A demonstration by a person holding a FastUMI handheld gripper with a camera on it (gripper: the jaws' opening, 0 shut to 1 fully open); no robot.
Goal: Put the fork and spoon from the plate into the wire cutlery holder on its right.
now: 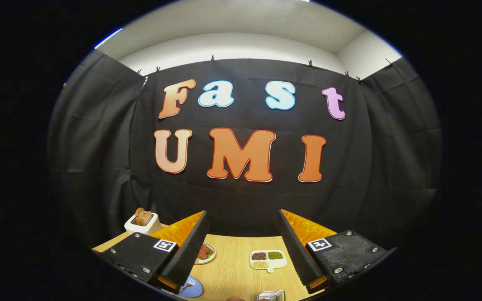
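Note:
My gripper is held high over the wooden table, its two black-and-orange fingers wide apart with nothing between them. Below the left finger, a blue plate shows partly, with a fork lying on it; the spoon is hidden. The top of the wire cutlery holder peeks up right of the plate, low between the fingers.
A white toaster with toast stands at the back left. A small plate of food lies beside the left finger. A white divided tray with beans sits mid-table.

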